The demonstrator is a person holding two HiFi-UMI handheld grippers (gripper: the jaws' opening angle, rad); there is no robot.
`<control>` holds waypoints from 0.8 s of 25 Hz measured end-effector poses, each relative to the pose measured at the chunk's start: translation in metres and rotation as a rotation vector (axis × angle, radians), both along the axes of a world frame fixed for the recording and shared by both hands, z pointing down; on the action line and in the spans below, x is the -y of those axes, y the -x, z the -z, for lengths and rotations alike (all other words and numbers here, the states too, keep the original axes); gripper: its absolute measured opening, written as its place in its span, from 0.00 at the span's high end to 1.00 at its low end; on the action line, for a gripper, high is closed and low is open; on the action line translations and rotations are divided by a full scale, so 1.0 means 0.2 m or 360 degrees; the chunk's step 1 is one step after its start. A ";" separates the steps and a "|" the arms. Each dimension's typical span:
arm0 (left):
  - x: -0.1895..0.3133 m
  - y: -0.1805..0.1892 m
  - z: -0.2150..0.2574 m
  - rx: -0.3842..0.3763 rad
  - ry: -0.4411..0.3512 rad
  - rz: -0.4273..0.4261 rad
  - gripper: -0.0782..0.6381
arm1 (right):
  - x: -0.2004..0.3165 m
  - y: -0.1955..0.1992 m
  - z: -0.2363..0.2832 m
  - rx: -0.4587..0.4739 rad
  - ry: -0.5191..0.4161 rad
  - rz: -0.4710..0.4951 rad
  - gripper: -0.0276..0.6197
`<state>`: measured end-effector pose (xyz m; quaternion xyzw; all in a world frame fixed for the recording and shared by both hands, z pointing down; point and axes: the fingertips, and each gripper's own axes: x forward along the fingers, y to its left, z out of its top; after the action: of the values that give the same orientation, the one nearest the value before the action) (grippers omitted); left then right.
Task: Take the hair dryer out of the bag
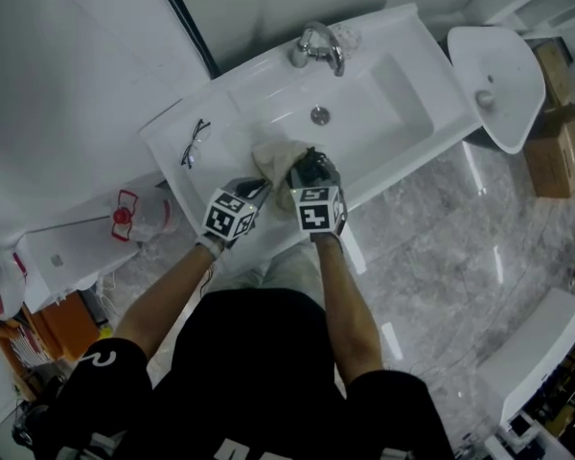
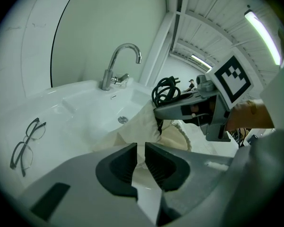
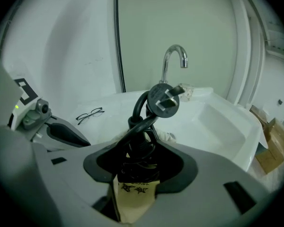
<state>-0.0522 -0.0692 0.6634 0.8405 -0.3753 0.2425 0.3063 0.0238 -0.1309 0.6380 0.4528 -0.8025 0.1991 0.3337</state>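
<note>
Left tongs [image 2: 140, 151] pinch the cloth bag [image 2: 132, 126]; my right tongs [image 3: 141, 157] clamp the hair dryer's coiled cord [image 3: 143, 119] above the sink [image 3: 222, 122].

Black short-sleeve tee [image 1: 259, 353], white print [image 1: 101, 359] on L sleeve. L gripper [image 2: 141, 160], R gripper [image 3: 139, 160]: grey shells, dark ribbed pads [image 2: 160, 168], b/w marker cubes [image 1: 232, 216]. Green LED [image 3: 15, 107] on L.

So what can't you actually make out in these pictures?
Dryer body: the right gripper view shows only its cord and plug; in the head view the right gripper covers that spot.
Bag inside: in the left gripper view the right gripper blocks its mouth.
Tag print: right gripper view, too blurred to read.
</note>
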 end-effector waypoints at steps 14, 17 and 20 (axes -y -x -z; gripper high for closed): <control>0.07 -0.09 0.15 -0.0038 -0.0122 -0.0084 0.82 | -0.07 -0.10 0.60 0.0106 -0.0265 -0.0058 0.66; 0.07 -0.10 0.19 -0.0042 -0.0141 -0.0091 0.82 | -0.09 -0.14 0.73 0.0134 -0.0323 -0.0083 0.66; 0.06 -0.12 0.22 -0.0043 -0.0161 -0.0099 0.82 | -0.11 -0.18 0.84 0.0159 -0.0383 -0.0116 0.66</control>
<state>-0.0292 -0.0804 0.6195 0.8693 -0.3567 0.2212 0.2609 0.0593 -0.1082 0.4703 0.5079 -0.8192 0.1356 0.2292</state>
